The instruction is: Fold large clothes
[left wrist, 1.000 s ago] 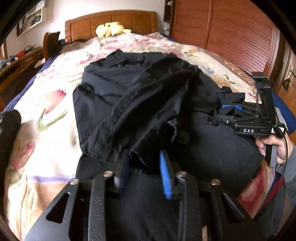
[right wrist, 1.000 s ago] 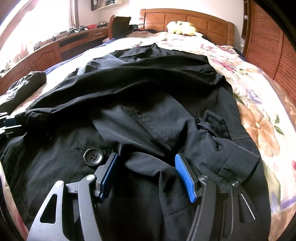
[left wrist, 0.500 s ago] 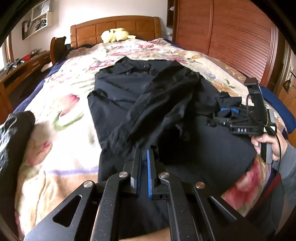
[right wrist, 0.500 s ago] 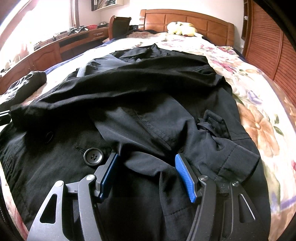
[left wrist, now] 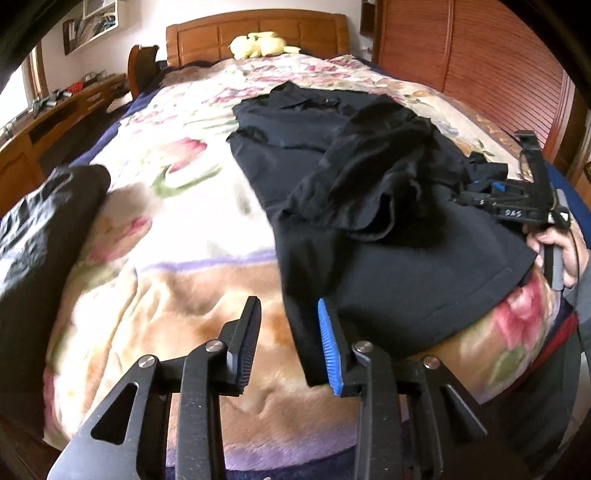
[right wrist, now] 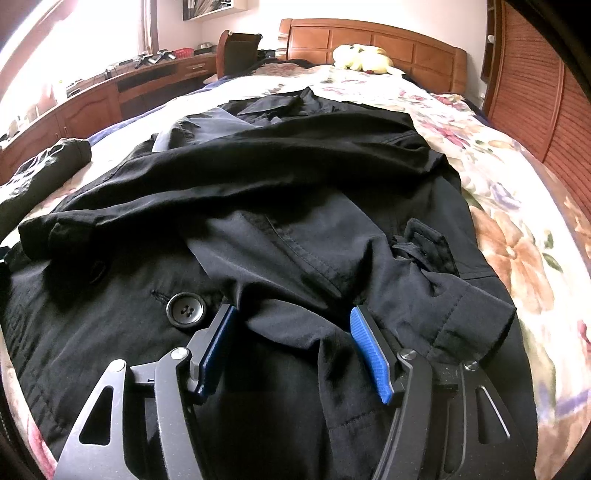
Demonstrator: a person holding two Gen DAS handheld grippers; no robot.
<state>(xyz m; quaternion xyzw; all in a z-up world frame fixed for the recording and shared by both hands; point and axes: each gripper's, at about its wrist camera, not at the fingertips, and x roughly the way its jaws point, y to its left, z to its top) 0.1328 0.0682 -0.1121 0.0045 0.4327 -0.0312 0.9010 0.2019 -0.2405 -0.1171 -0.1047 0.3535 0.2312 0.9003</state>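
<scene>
We have the large black button-front coat (left wrist: 376, 206) spread lengthwise on the floral bedspread (left wrist: 177, 206), collar toward the far wooden headboard (left wrist: 258, 35), hem hanging over the near edge of the bed. A sleeve (right wrist: 236, 173) lies folded across the coat's chest from right to left, so we judge the sleeve-in stage of the fold to be under way, the body itself not yet doubled over.

Our left gripper (left wrist: 286, 341) hangs over the near left part of the bed. Its jaws are opening, and the gap shows mostly bare bedspread; the coat's near left hem edge crosses just in front of the blue pad of its right finger (left wrist: 328, 350), so the cloth lies beside and slightly between the fingertips without being pinched. We read this as a let-go, or a re-aim at that hem edge.

Our right gripper (right wrist: 291, 343) rests low on the coat's near right side, seemingly to pin the cloth flat while the other side is worked. Its jaws stand well apart, and a raised ridge of black fabric sits between the blue pads; we see no pad pressing on it. A large black button (right wrist: 185, 309) lies just left of the left finger, and the crumpled cuff with its strap (right wrist: 439, 266) bunches just beyond the right finger.

A second dark garment (left wrist: 40, 229) lies apart on the bed's left edge, and a pale yellow soft toy (left wrist: 258, 44) sits by the headboard.
</scene>
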